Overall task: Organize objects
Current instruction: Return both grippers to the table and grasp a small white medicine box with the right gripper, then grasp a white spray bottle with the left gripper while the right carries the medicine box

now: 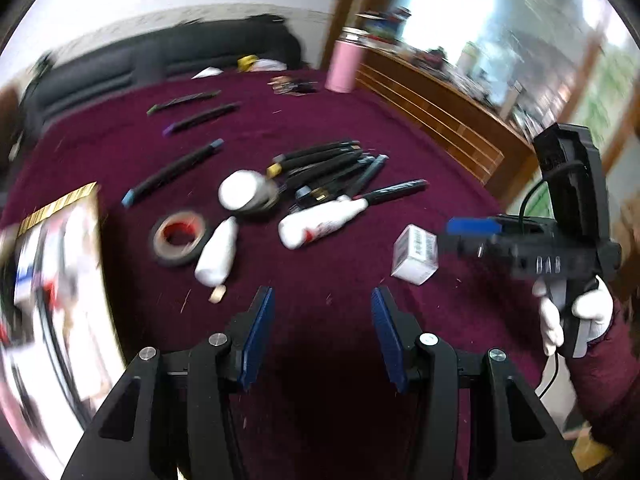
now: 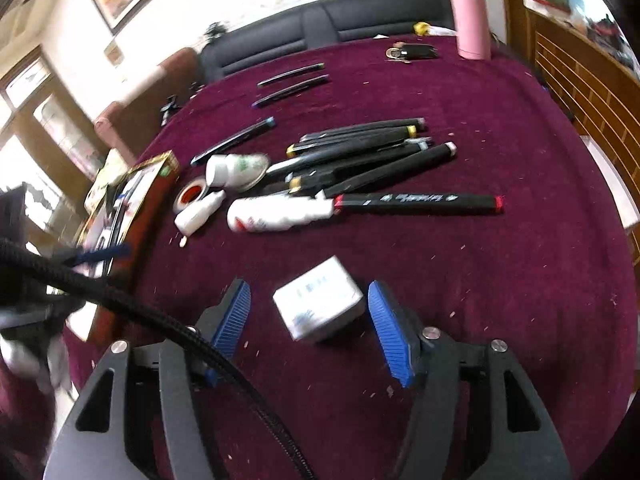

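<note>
left claw (image 1: 322, 334) jaws apart, nothing between, bare maroon table (image 1: 328, 128) under and ahead of it. right claw (image 2: 308, 320) jaws apart, white box (image 2: 320, 307) on the cloth between the pads, not pressed; gap on the left side, right side close, contact unclear. gloved hand (image 1: 572, 316) holds that claw at the right of the left view. free cloth right of the box, out to the table's right edge. mid table: two white bottles (image 2: 276, 213), tape roll (image 1: 178, 238), white jar (image 1: 246, 192) on its side, marker pile (image 2: 360, 152), one red-capped marker (image 2: 418, 202) touching a bottle's tip. left edge: open tray (image 2: 132, 196), contents blurred. three single markers (image 2: 288, 80) farther, well apart. far edge: pink flask (image 2: 472, 24), keys (image 2: 412, 53). beyond: dark sofa (image 2: 320, 28), wood cabinet (image 1: 436, 108). cable (image 2: 140, 308) crosses the right view's left pad.
</note>
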The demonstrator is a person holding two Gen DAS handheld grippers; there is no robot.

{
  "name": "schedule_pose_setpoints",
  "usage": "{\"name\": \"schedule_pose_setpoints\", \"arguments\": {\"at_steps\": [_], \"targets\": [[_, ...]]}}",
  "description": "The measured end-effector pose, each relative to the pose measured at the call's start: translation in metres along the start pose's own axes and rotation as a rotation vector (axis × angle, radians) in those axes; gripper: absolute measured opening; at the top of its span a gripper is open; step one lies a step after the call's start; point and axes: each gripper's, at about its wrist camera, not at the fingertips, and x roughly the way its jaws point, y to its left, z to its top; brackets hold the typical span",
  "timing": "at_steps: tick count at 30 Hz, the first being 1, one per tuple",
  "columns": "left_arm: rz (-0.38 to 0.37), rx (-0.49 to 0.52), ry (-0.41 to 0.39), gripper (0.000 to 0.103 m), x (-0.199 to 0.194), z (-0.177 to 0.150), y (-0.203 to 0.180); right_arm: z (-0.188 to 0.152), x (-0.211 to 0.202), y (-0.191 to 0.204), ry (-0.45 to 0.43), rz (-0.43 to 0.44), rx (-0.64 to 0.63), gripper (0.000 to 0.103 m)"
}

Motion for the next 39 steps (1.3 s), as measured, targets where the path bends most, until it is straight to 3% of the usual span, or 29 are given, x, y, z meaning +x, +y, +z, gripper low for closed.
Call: {"name": "schedule_pose_setpoints", "arguments": {"at_steps": [5,9,17,19,23,27,29,32,34,39], "targets": [[0.067,0.145,0.073,0.044,0.027,0.021,-0.017,-0.007,0.02,0.012,0.005,-0.103,-0.116,0.061],[0.084,0.209,0.122,0.044,0.048,0.031,-0.021,-0.004,0.043,0.007,0.014,-0.105,-0.118,0.058],[0.116,0.318,0.2,0.043,0.102,0.051,-0.03,-0.013,0.017,-0.043,-0.043,0.051,0.076,0.056],[0.139,0.363,0.182,0.044,0.113,0.058,-0.035,-0.016,0.011,-0.052,-0.05,0.083,0.102,0.056],[0.128,0.35,0.292,0.044,0.142,0.058,-0.038,-0.018,0.013,-0.061,-0.047,0.144,0.139,0.056],[0.078,0.363,0.314,0.041,0.142,0.054,-0.047,-0.017,0.018,-0.065,-0.037,0.181,0.158,0.056],[0.093,0.349,0.318,0.041,0.145,0.055,-0.048,-0.017,0.02,-0.066,-0.035,0.187,0.164,0.056],[0.087,0.251,0.297,0.026,0.149,0.06,-0.046,-0.017,0.021,-0.063,-0.036,0.182,0.154,0.056],[0.116,0.216,0.278,0.025,0.148,0.058,-0.048,-0.017,0.022,-0.06,-0.037,0.172,0.144,0.056],[0.073,0.088,0.215,0.025,0.118,0.041,-0.035,-0.017,0.021,-0.055,-0.036,0.146,0.13,0.056]]}}
